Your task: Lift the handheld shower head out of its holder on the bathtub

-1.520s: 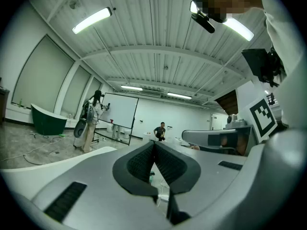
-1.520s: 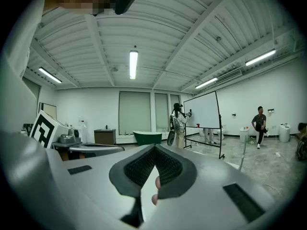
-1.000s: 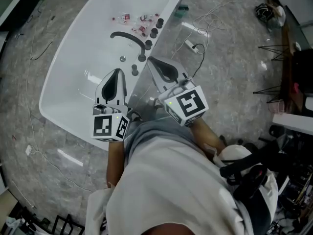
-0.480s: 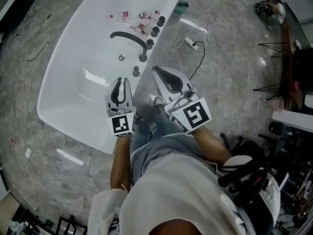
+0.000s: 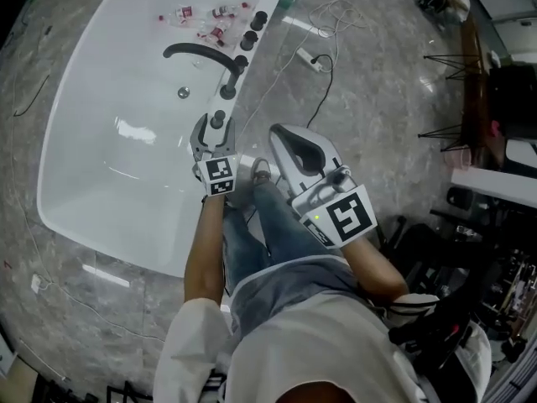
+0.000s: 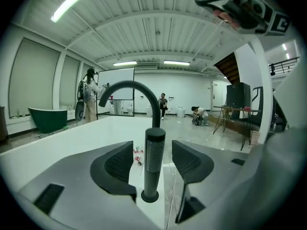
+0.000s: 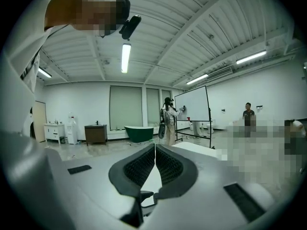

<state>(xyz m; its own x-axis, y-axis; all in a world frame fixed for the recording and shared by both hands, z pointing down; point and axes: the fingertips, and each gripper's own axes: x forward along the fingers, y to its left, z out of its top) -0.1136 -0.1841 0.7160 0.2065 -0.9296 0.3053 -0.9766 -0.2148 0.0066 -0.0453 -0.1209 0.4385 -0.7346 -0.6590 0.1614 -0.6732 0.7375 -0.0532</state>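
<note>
Left gripper view first: the shower head [image 6: 155, 152], a slim black stick, stands upright in its holder [image 6: 149, 196] on the white bathtub [image 6: 72, 143] rim. It sits dead centre between the jaws of the left gripper [image 6: 153, 166]. Those jaws are opening wide, with a gap on each side and neither pad touching it, so there is no grip yet. Its long axis runs straight up, across the line of the jaws, so a square pinch on the shaft and a pull upward looks like the call. Just beyond it, farther along the rim, rises the curved faucet [image 6: 129, 87], arching left over the basin. It seems far enough back to leave the lift clear. From the head view, round knobs [image 5: 254, 28] line the far rim, with small bottles [image 5: 201, 19] scattered beside them. The right gripper [image 7: 154, 161] hangs to the right over the floor, well off the tub, its jaws pressed together on nothing. The left hand is clearly the nearer one.
</note>
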